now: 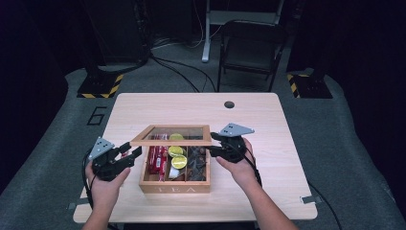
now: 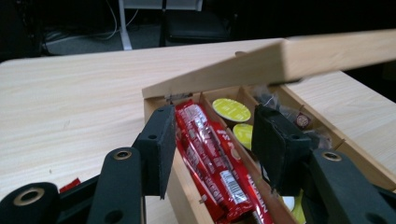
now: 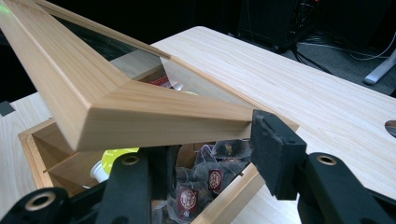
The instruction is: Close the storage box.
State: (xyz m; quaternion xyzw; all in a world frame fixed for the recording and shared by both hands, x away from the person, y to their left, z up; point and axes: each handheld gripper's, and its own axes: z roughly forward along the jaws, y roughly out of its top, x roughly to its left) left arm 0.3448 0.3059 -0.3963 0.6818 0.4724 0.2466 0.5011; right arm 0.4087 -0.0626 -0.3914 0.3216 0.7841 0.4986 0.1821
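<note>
Two grippers on one wooden tea box [image 1: 174, 184], which sits near the front edge of the tabletop [image 1: 268, 120], slightly left of centre. I have the right gripper [image 1: 214, 143] clenched on the front right corner of the lid [image 1: 171, 142]; in the right gripper view the jaws pinch the lid's wood frame [image 3: 140, 109] top and bottom, lid propped up at a shallow angle off the box.

Left gripper [image 1: 135, 151] hangs at the box's left wall, jaws half spread, nothing between the pads. In the left gripper view they straddle the left wall over the red packets [image 2: 210, 154].

Contents: red packets in the left compartment, yellow-topped pods [image 1: 178, 155] in the middle, dark tea sachets [image 3: 201, 186] on the right.

Handling, my read:
- Lid is a stiff wood frame around a clear pane [image 3: 116, 56]. Grip the frame only; the pane looks fragile and slick.
- Hinged at the back, so it swings in an arc. I follow the arc, no straight pull, or the hinges rack.
- Box looks light, may slide or tip as the lid rises. Left gripper is placed to steady the wall.
- Corner hold is off-centre and could twist the frame a bit. Front rail middle is better if it slips.
</note>
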